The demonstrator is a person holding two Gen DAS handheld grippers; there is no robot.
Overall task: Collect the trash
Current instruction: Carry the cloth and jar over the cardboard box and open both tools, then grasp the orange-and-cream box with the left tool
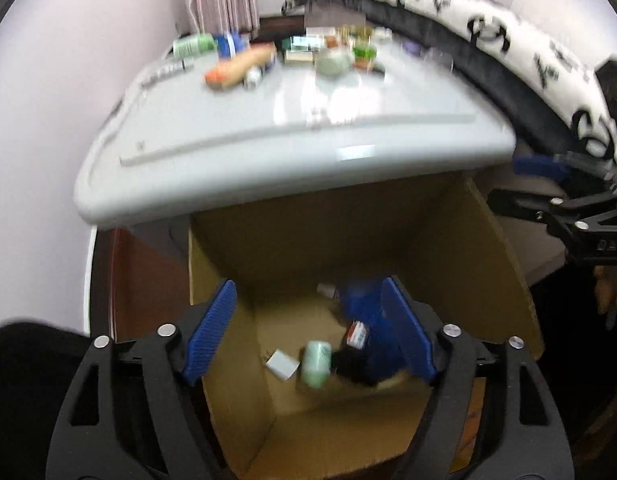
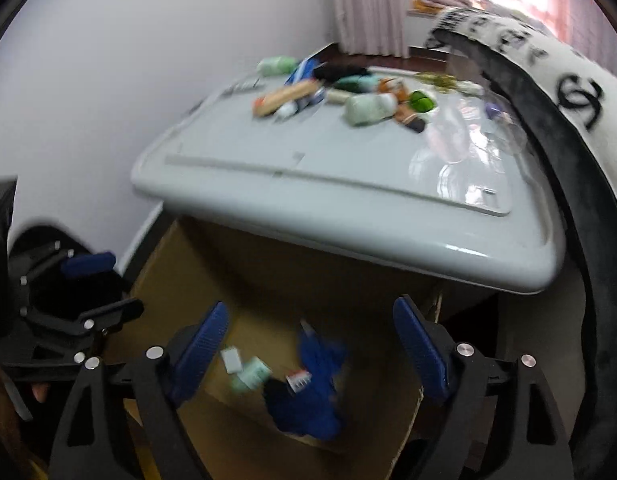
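Two handheld grippers are hovering above an open cardboard box that is standing on the floor against a pale grey table. The left gripper is pointing down into the box with its blue-padded jaws spread wide and nothing between the pads. The right gripper is doing the same, jaws wide and gripping nothing.

Trash is lying on the box floor: a pale green bottle, a small white carton, and a blurred blue package with a red and white label. More litter is sitting on the far part of the table, including an orange-tipped tan tube, a green can and a pale green bottle on its side. A white blanket with black marks is lying along the table's right side.
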